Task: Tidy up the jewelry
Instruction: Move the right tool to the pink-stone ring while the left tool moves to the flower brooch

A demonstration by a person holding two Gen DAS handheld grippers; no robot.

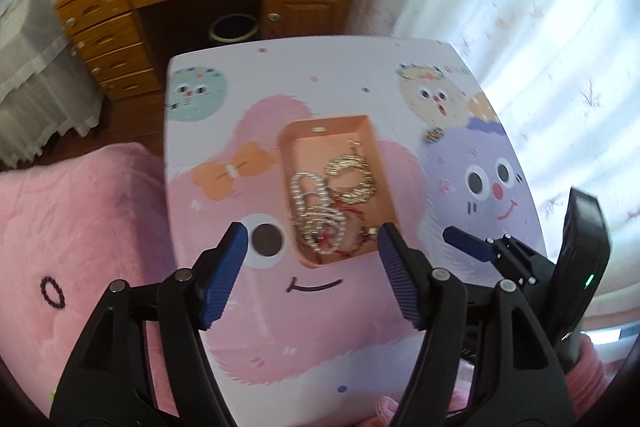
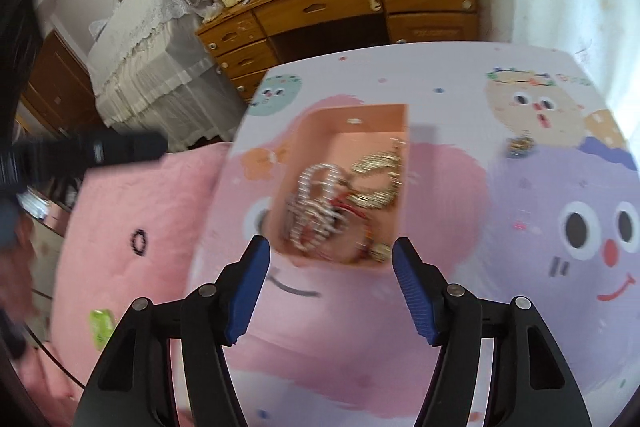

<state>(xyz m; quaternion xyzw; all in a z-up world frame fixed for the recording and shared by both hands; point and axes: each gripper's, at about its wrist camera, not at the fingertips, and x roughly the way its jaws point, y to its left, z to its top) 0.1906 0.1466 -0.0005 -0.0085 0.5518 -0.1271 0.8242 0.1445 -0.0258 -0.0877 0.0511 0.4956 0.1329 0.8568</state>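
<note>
left gripper (image 1: 310, 241) and right gripper (image 2: 331, 255): jaws open, empty, above peach tray (image 1: 362, 125) holding pearl strand (image 1: 308, 203) and gold earrings (image 1: 350, 177).

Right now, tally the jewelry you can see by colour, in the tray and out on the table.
Silver-white bead strand, in the peach tray: 1
Gold chain, in the tray: 1
Red cord piece, in the tray: 1
Small sparkly piece, loose on the table: 1
Total: 4
</note>
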